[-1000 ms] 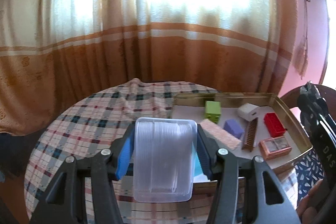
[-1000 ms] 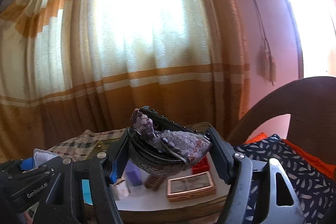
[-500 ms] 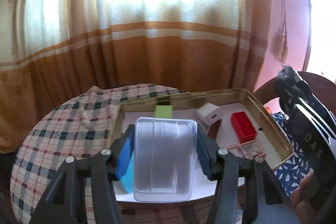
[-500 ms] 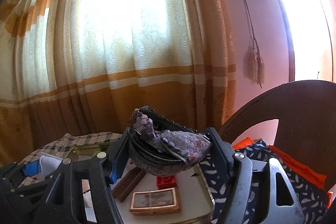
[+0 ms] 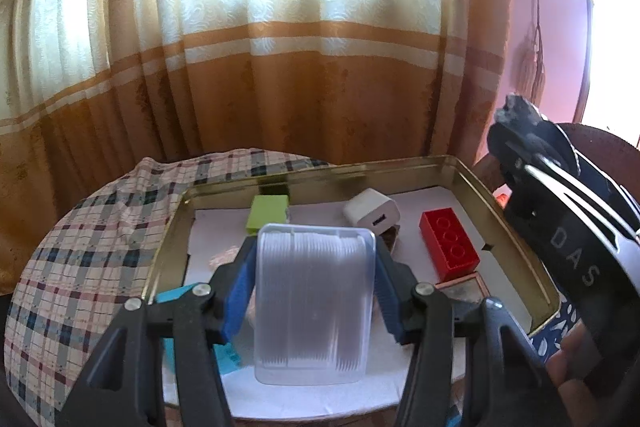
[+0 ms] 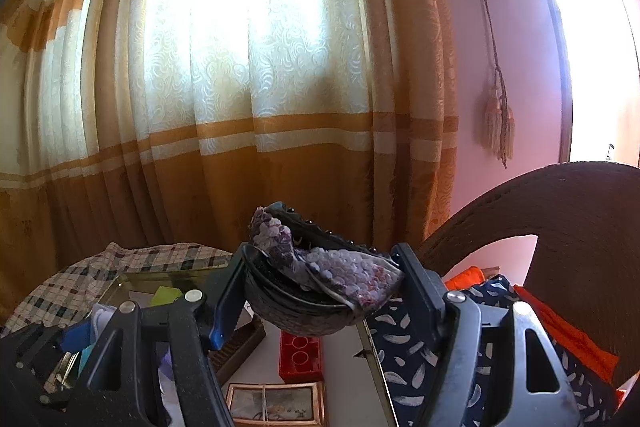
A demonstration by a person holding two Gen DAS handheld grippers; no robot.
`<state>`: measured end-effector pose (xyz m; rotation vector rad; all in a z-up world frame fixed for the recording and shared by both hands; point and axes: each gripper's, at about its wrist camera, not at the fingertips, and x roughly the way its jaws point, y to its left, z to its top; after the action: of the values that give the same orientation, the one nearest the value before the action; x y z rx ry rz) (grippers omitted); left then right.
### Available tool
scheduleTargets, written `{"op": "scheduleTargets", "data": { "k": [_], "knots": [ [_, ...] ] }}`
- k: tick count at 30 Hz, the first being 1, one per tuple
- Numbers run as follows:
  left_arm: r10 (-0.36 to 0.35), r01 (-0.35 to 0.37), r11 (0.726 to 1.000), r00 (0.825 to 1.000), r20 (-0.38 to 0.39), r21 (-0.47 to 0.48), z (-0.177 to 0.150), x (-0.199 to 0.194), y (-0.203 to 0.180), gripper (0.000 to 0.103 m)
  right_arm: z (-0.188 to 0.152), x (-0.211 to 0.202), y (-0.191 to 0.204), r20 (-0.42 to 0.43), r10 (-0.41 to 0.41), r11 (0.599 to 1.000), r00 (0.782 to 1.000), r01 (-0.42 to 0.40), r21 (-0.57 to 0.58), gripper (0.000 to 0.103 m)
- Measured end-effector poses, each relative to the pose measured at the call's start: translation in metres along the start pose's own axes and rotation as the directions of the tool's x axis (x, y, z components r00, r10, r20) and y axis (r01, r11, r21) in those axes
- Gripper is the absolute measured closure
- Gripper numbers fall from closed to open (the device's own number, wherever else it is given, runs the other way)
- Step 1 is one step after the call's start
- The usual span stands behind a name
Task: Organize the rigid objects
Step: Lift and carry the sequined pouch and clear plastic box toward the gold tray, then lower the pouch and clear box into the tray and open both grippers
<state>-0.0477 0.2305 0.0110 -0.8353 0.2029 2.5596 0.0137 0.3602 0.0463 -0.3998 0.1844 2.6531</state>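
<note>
My left gripper [image 5: 314, 273] is shut on a clear plastic box [image 5: 314, 303], held above the near part of a gold metal tray [image 5: 500, 219]. In the tray lie a green block [image 5: 267, 213], a white charger [image 5: 372, 213], a red brick [image 5: 448, 242] and a framed picture [image 5: 464, 285]. My right gripper [image 6: 322, 289] is shut on a dark sequined headband [image 6: 320, 287], raised over the tray's right end [image 6: 370, 351]. It shows in the left wrist view as the right gripper [image 5: 560, 211]. Below it are the red brick [image 6: 300, 355] and the framed picture [image 6: 276, 405].
The tray sits on a round table with a checked cloth [image 5: 92, 239]. An orange and cream curtain [image 5: 280, 75] hangs behind. At right are a brown chair back [image 6: 560, 219], a patterned cushion [image 6: 408, 355] and a tassel [image 6: 498, 123] on the pink wall.
Both grippers have swung right with their loads. The tray now lies straight under the clear box, and the headband has come over the tray's right end.
</note>
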Motion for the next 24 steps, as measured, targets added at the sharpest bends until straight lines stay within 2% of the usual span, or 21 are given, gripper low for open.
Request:
{"op": "scheduleTargets", "data": {
  "k": [9,15,24],
  "knots": [
    [0.02,-0.019,1.0,0.999,-0.028,0.015,0.0,0.018,-0.01,0.049,0.006,0.021,0.003,-0.071,0.008,1.0,0.997,-0.009,-0.021,0.032],
    [0.029,-0.03,1.0,0.997,-0.072,0.0,-0.002,0.037,-0.006,0.049,0.007,0.043,0.007,-0.16,0.028,0.999,0.987,-0.034,-0.032,0.032],
    [0.029,-0.029,1.0,0.997,-0.07,0.005,-0.001,0.04,-0.008,0.049,0.005,0.064,0.013,-0.261,0.048,0.997,0.964,-0.064,-0.053,0.032]
  ]
}}
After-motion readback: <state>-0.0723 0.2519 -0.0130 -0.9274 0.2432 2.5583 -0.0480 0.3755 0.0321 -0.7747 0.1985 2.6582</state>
